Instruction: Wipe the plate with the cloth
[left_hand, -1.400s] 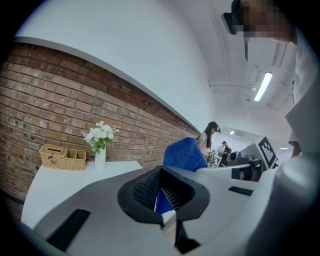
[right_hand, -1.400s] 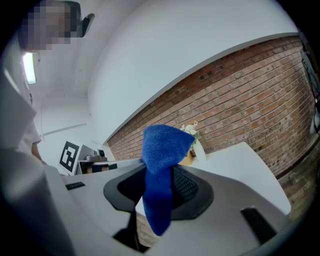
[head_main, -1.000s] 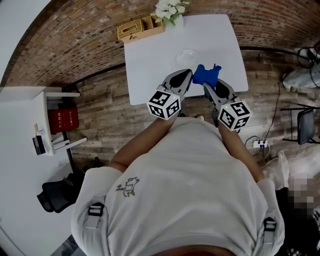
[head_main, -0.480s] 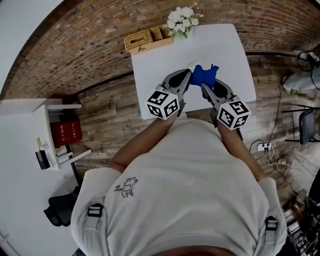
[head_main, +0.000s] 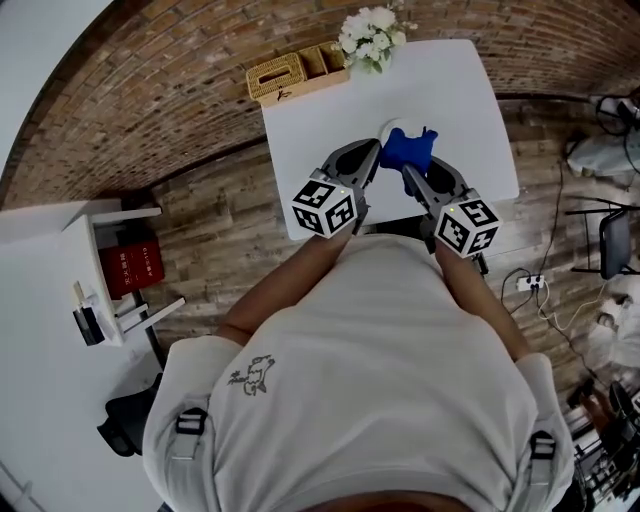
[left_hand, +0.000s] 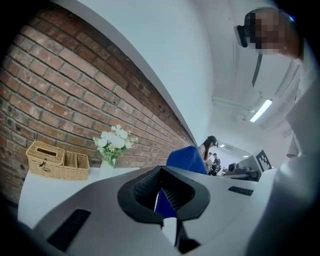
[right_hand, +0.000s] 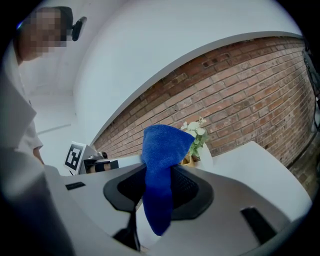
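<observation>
The head view looks steeply down from above, over the person's shirt (head_main: 350, 380), onto the white table (head_main: 320, 120). The 2 gripper views sit close behind their own jaws, facing nearly level toward the brick wall (left_hand: 50, 90). All 3 views share the flowers (head_main: 370, 22) and the blue cloth (right_hand: 160, 170). The wicker basket (left_hand: 47, 157) shows in the head and left gripper views.

Blue cloth (head_main: 410, 148): bunched, held over the white surface (head_main: 320, 120), pinched in your left tongs (head_main: 377, 150) and your right tongs (head_main: 406, 170). Plate (head_main: 386, 129): only a pale rim shows, behind the cloth's left edge.
</observation>
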